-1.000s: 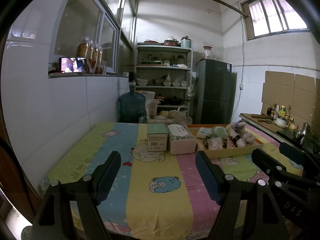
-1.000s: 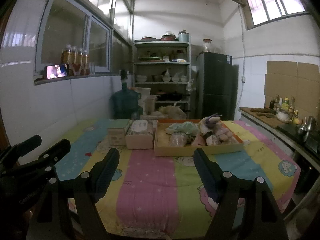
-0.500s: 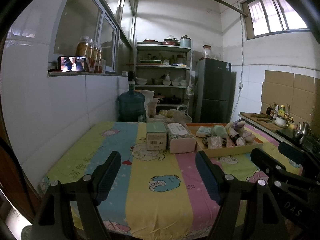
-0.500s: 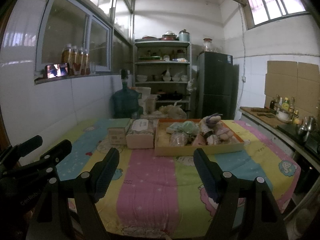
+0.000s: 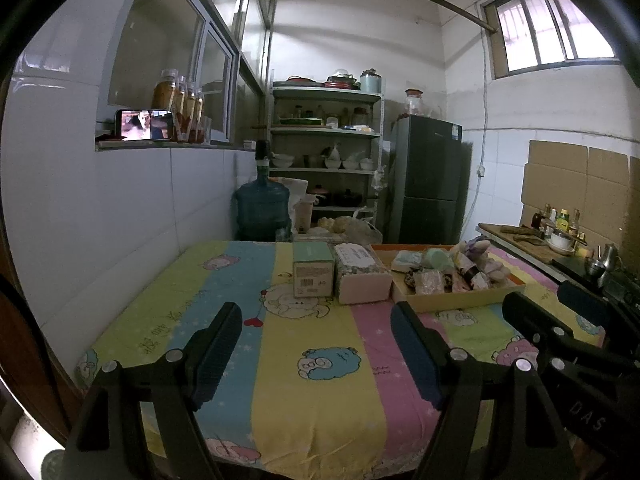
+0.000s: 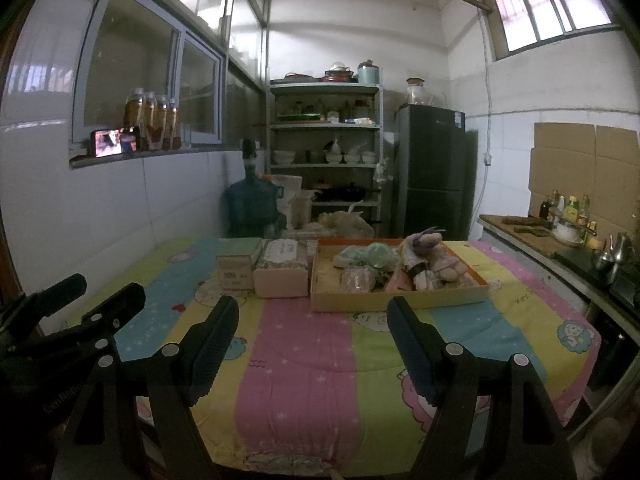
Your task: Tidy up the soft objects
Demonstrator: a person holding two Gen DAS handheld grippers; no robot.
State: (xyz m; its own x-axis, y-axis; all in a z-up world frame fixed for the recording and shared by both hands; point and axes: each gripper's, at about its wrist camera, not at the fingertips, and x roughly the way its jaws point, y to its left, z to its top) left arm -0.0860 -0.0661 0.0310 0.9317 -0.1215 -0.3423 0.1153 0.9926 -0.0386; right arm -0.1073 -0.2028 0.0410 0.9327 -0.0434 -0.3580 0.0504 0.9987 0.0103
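A shallow cardboard tray (image 6: 400, 300) at the far side of the table holds several soft things: a green pouch (image 6: 376, 254), a plush toy (image 6: 426, 248) and small wrapped packs. It also shows in the left wrist view (image 5: 460, 302). Left of it stand a pink box (image 6: 282, 278) and a green box (image 6: 236, 266). My left gripper (image 5: 316, 344) is open and empty over the near table. My right gripper (image 6: 312, 342) is open and empty, well short of the tray.
The table carries a striped cartoon cloth (image 6: 296, 360). A tiled wall runs along the left. A blue water jug (image 6: 250, 204), metal shelves (image 6: 324, 152) and a dark fridge (image 6: 434, 172) stand behind. A counter with bottles (image 6: 560, 224) is at the right.
Both grippers stay open and empty. The left view has shifted very slightly; nothing on the table has moved.
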